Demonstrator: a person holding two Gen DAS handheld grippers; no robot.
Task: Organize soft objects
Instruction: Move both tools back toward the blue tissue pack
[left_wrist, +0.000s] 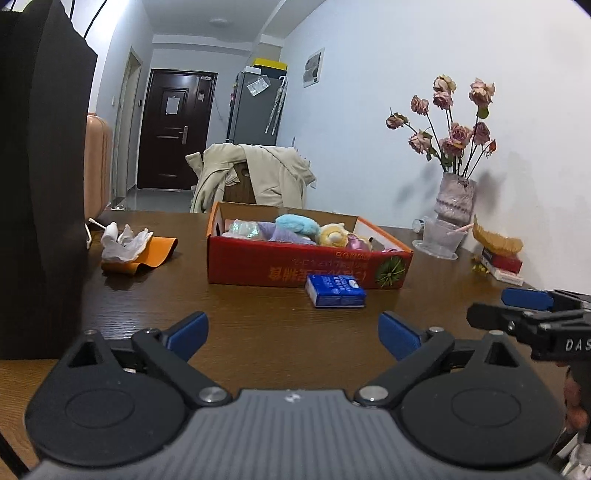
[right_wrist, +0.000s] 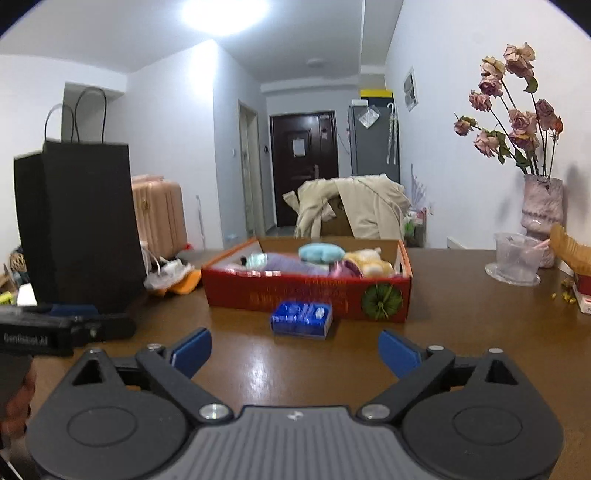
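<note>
Soft toys (left_wrist: 295, 230) sit inside red box (left_wrist: 306, 267), mid-table, straight ahead of both claws. Left gripper (left_wrist: 291, 330) and right gripper (right_wrist: 295, 349): jaws spread wide, nothing held. Blue packet (right_wrist: 301, 319) lies between claws and box, slightly nearer right gripper's centreline.

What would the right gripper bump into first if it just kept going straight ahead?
Probably the blue packet on the table, just before the red box; the open right gripper holds nothing. Depth is uncertain.
</note>
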